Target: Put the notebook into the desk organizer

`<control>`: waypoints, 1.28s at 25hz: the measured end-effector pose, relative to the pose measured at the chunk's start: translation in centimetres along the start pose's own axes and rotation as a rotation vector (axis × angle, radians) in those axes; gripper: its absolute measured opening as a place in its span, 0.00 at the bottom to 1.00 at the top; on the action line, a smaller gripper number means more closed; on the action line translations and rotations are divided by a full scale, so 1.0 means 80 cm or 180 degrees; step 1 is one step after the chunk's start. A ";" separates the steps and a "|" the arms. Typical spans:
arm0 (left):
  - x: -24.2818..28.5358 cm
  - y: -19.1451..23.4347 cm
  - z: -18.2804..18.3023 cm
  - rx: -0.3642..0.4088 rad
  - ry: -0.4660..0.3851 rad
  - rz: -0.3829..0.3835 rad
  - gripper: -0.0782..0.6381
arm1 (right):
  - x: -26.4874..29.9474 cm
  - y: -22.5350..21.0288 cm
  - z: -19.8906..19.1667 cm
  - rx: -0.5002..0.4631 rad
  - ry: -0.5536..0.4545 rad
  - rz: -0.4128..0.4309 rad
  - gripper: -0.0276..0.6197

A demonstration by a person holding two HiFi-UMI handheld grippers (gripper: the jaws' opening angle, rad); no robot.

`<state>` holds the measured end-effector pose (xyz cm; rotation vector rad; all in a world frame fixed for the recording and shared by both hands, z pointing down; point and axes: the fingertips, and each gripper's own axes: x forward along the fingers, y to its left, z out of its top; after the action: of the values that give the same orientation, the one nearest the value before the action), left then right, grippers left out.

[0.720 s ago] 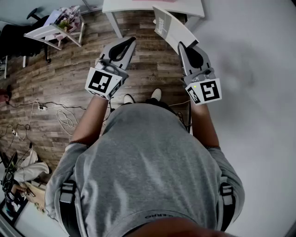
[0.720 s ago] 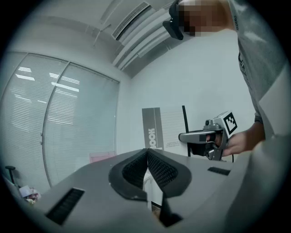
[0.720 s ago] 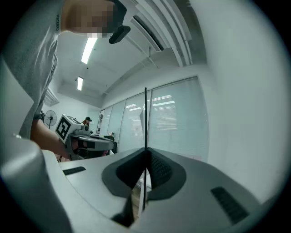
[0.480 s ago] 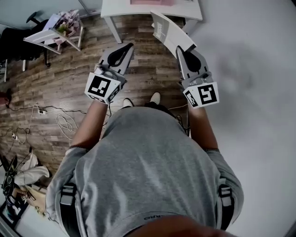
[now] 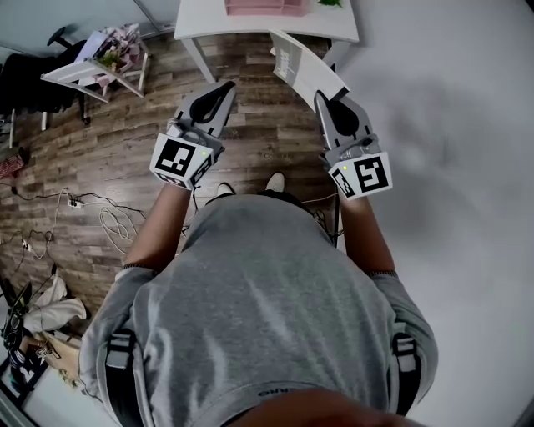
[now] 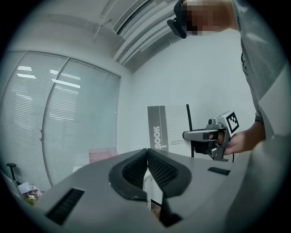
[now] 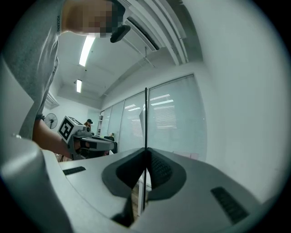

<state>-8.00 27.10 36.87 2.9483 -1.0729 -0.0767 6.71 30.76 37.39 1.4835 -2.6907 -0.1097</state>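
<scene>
A thin notebook (image 5: 304,65) with a white and grey cover stands up from my right gripper (image 5: 319,96), whose jaws are shut on its lower edge. In the right gripper view the notebook (image 7: 146,132) shows edge-on as a dark line pinched between the pads. The left gripper view shows its cover (image 6: 170,127) from the side. My left gripper (image 5: 227,86) is shut with nothing in it, level with the right one and to its left. The pink desk organizer (image 5: 265,7) sits on the white table (image 5: 209,18) just beyond the notebook, cut off by the frame's top.
A small side table (image 5: 100,54) with clutter stands at the far left beside a dark chair (image 5: 25,75). Cables (image 5: 117,217) lie on the wooden floor. A pale wall (image 5: 450,125) fills the right side. Glass partitions with blinds (image 6: 59,113) rise behind the table.
Both grippers and the notebook have moved forward toward the white table. The pink organizer has come further into view at the top edge. Both jaws have stayed shut.
</scene>
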 end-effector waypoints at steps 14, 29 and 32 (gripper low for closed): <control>0.103 -0.017 0.007 0.0260 0.0244 0.0301 0.14 | 0.018 -0.109 -0.004 0.0172 0.0005 0.0401 0.07; 0.160 0.080 0.006 0.0195 0.0022 0.0212 0.14 | 0.128 -0.153 -0.012 0.0127 0.0148 0.0294 0.07; 0.172 0.106 0.012 0.0197 -0.0030 0.0136 0.14 | 0.157 -0.157 -0.011 0.0126 0.0150 0.0266 0.07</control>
<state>-2.99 11.79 35.48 2.9807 -1.1597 -0.0585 10.69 13.41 37.37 1.3632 -2.7280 -0.0169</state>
